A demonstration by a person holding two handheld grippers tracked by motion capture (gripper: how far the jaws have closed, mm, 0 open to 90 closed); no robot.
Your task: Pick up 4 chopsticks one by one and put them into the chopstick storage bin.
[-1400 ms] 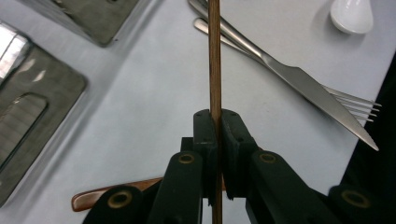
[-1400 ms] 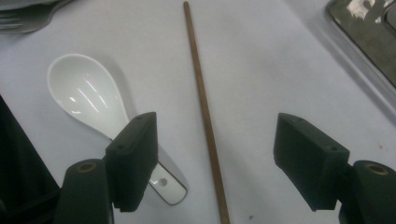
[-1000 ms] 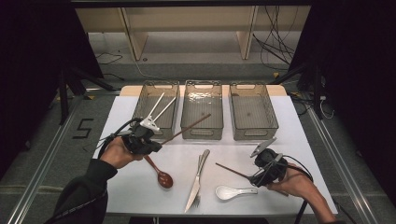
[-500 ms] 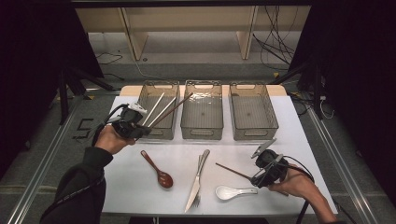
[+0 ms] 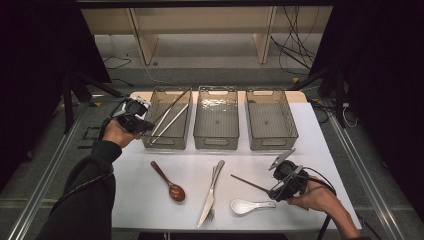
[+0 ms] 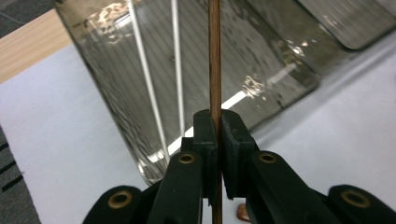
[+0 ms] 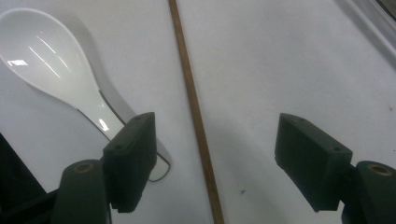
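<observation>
1. Left gripper point(image 6: 215, 128) clamps a wooden chopstick point(image 6: 214, 56) over the left bin point(image 5: 167, 137) at the tabletop's far edge.
2. Right gripper point(image 7: 212, 154), jaws spread, straddles a second chopstick point(image 7: 191, 102) near the tabletop's front-right corner, beside the white spoon point(image 7: 56, 70).

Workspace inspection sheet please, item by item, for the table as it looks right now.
Surface: white table, wooden strip at far edge.
Job's things: brown chopstick clamped in left gripper over left bin, which holds two pale chopsticks; second brown chopstick lies between right gripper's open jaws.
Clutter: wooden spoon, knife and fork together, white spoon; middle bin and right bin look empty.
Cables: one trails from the right gripper; more on the floor behind.
Surroundings: wooden shelving, dark curtains.
</observation>
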